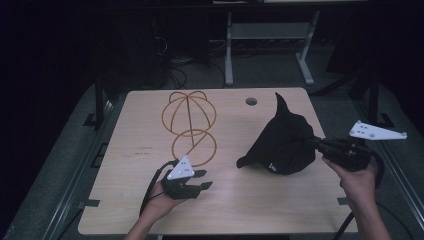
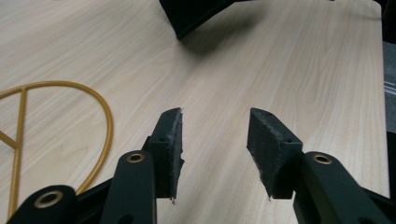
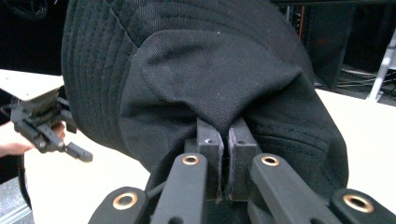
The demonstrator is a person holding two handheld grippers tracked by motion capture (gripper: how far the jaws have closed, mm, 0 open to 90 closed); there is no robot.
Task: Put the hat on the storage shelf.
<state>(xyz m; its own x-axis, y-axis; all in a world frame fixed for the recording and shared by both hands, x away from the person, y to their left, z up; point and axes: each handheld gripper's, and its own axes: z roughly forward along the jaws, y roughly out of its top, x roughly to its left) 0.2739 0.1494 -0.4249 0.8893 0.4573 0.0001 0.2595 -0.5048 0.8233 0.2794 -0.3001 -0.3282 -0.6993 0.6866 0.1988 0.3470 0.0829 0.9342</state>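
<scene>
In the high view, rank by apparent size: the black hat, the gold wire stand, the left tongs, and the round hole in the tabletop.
1. Gold wire stand and black hat: similar extent, too close to rank.
2. Left tongs, smaller than both.
3. Round hole, smallest by far.

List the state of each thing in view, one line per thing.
Black bucket hat: crumpled, lifted at one side, pinched at its fabric by the right tool.
Gold wire hat stand: on the table, bare, nothing on it.
Left tool: open, holding nothing, just above the table beside the stand's ring.
Right tool: shut on the hat.
Wooden table: holds the stand and part of the hat.
</scene>
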